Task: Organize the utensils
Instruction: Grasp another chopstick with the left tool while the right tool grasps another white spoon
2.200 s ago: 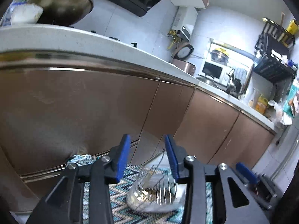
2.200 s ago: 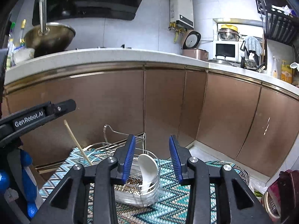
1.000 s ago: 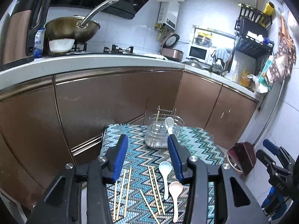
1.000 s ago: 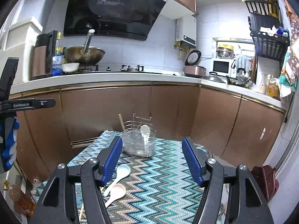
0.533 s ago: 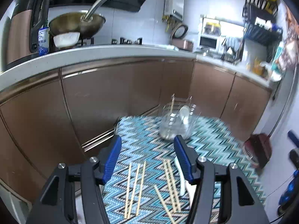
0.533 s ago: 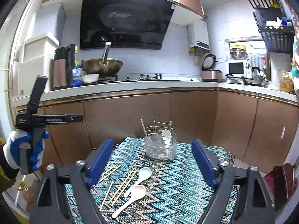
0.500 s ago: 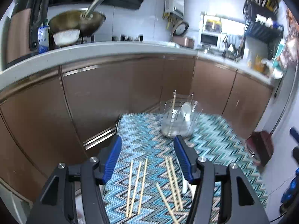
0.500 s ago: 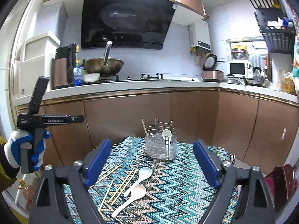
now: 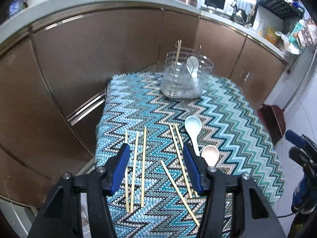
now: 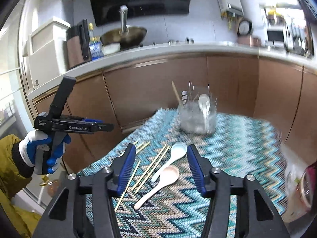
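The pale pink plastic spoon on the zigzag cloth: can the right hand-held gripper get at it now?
Probably yes. The pale pink plastic spoon lies uncovered, nothing over it, below the right hand-held gripper, whose empty jaws are closing.

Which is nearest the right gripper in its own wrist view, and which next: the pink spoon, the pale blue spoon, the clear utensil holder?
1. Pink spoon, lying between the right gripper fingers.
2. Pale blue spoon, just beyond it.
3. Clear utensil holder, at the far table edge.

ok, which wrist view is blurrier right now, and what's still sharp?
Right wrist view: motion blur smears the clear utensil holder and counter; its own gripper stays crisp. Left wrist view: chopsticks and spoons sharp, blur only at the top; heavy fisheye bending in both.
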Motion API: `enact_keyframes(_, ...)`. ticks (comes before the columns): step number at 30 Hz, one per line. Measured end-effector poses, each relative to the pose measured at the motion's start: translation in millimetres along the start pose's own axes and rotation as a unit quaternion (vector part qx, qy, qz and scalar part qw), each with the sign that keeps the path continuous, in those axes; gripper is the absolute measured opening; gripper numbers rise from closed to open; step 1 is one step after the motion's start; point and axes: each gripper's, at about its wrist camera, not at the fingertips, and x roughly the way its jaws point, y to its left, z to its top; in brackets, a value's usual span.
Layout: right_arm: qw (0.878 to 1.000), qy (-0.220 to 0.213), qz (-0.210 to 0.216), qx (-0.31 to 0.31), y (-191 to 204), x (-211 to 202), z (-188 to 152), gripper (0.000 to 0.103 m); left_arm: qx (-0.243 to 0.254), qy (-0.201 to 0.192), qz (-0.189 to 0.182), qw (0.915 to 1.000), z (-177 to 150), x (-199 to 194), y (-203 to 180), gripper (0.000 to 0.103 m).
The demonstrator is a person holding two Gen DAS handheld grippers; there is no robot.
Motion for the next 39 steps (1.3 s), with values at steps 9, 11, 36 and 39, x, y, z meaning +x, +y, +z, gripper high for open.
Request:
enact_keyframes(9, 0.997, 0.068, 0.005, 0.034, -11.6, 40.0, -11.4, 0.041, -0.013, 0.068, -0.036, 0.9970, 4.7, 59.0, 38.3, 0.035)
enact_keyframes(11, 0.996, 0.086, 0.006, 0.037, -14.8, 52.5, -12.6, 0.041, -0.013, 0.077, -0.045, 0.9959, 6.5, 69.2, 41.7, 0.034)
enact_keyframes(36, 0.978, 0.189, 0.060, 0.065, -67.6, 157.4, -34.2, 0.040, -0.013, 0.214, -0.023, 0.9765, 20.5, 182.3, 61.5, 0.018)
enact_keyframes(39, 0.976, 0.197, 0.072, 0.064, -72.0, 167.7, -34.1, 0.040, -0.003, 0.216, -0.020, 0.9763, 21.4, 183.6, 59.0, 0.018)
